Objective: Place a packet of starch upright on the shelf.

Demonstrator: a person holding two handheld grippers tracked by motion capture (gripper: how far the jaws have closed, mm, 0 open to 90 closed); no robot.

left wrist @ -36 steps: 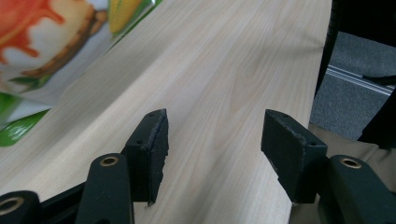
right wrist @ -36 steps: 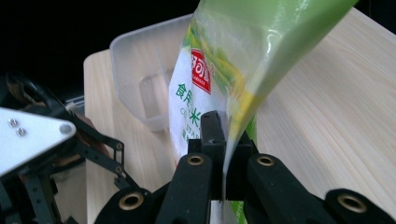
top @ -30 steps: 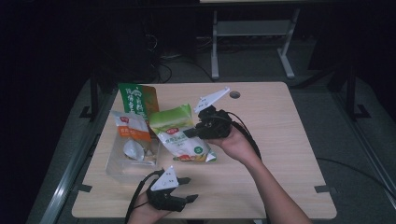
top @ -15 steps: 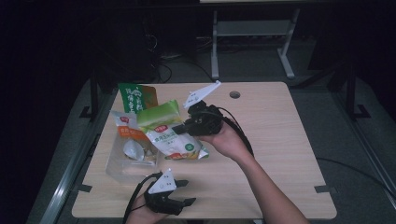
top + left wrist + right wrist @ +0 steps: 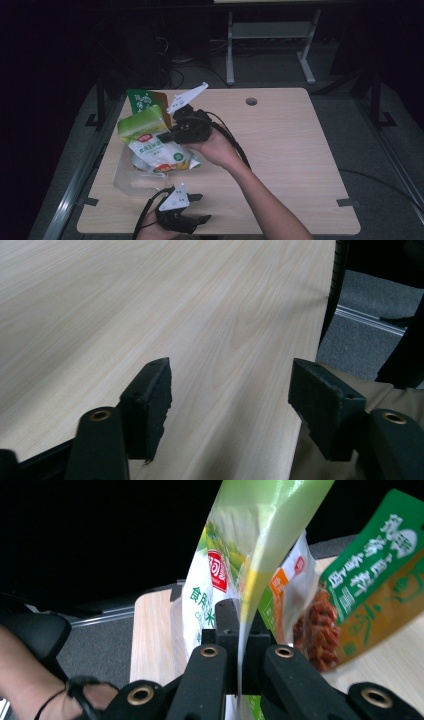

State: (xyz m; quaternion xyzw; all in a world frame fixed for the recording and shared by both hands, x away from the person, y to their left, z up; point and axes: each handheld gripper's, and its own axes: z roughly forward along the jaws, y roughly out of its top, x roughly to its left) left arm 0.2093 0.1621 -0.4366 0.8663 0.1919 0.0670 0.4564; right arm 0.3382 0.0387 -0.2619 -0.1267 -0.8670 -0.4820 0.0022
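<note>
My right gripper [image 5: 162, 136] is shut on the edge of a green and white snack bag [image 5: 150, 145] and holds it in the air over the left part of the table. In the right gripper view the jaws [image 5: 240, 625] pinch the bag's thin edge, and the green bag [image 5: 260, 525] rises above them. Near the table's front edge my left gripper [image 5: 182, 215] stands open. In the left gripper view its jaws [image 5: 230, 380] are wide apart over bare wood, with nothing between them.
A clear plastic container [image 5: 122, 182] sits under the held bag. A green and orange package [image 5: 142, 100] lies behind it, also visible as the green and orange package [image 5: 380, 580]. Next to it is an orange and white bag of red snacks [image 5: 305, 615]. The wooden table [image 5: 290, 165] has a cable hole [image 5: 251, 101].
My right gripper has carried the green bag to the left and lifted it over the clear container. The left gripper has barely moved.
</note>
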